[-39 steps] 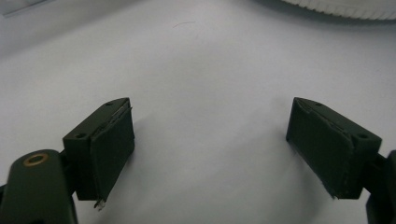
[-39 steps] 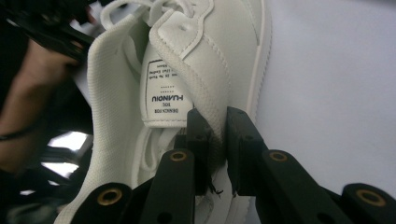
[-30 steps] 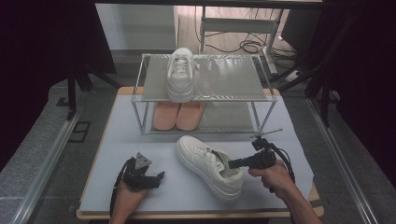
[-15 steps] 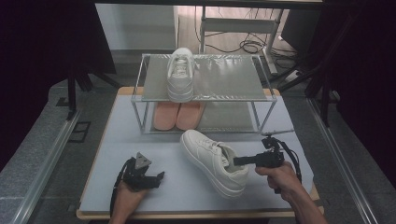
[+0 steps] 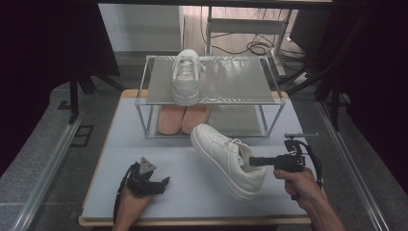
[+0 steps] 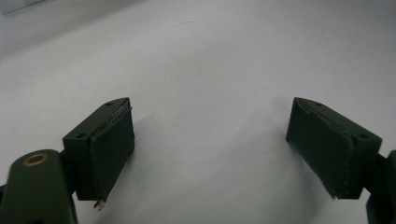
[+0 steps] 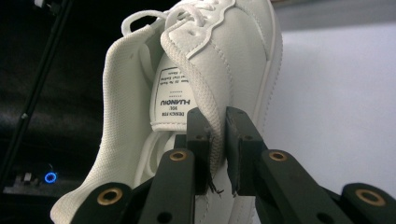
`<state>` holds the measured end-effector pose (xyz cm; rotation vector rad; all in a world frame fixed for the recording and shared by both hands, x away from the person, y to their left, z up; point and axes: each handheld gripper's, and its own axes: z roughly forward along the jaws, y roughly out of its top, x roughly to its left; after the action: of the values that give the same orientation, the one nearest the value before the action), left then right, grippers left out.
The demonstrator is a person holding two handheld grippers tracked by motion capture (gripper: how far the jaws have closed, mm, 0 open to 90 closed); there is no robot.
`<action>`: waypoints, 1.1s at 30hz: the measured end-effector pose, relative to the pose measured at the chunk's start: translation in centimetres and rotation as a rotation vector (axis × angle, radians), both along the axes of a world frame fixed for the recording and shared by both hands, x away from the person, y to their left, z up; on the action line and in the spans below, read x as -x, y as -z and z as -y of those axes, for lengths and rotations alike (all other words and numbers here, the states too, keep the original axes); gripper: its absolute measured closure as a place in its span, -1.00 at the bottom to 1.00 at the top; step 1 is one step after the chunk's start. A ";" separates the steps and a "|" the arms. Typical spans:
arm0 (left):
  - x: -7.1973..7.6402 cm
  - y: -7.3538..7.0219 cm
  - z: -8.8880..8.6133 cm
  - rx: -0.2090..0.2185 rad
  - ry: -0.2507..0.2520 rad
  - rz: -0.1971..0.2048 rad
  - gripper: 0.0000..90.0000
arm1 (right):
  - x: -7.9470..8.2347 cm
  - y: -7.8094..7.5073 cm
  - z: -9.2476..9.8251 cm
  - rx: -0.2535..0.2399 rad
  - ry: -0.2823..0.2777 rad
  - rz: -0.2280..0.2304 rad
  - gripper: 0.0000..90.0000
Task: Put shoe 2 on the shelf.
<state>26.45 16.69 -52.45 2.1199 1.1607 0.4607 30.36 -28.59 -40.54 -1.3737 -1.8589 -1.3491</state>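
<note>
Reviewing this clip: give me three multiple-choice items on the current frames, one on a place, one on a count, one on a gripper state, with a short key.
1. Where does the white sneaker not held by any gripper sit?
A. On the top shelf of the rack
B. On the lower shelf
C. On the floor

2. How many white sneakers are in the high view?
A. One
B. Two
C. Three

3. What is the left gripper doing?
A. Clamping a shoelace
B. Gripping the rack
C. Open, holding nothing

Key:
1 A, the white sneaker rests on the top of the rack, above the pink insoles.
2 B, that one plus the held sneaker, pinched at its collar by the right gripper.
3 C, the left gripper has its fingers spread over bare table.
</note>
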 end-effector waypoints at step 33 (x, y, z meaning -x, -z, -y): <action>0.1 0.0 0.1 -0.021 -0.010 0.009 -0.73 | -0.2 -5.7 2.4 -0.191 0.114 0.038 0.79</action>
<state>26.38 16.61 -52.41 2.1287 1.1664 0.4888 30.55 -30.95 -34.88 -1.3814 -1.6475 -1.5751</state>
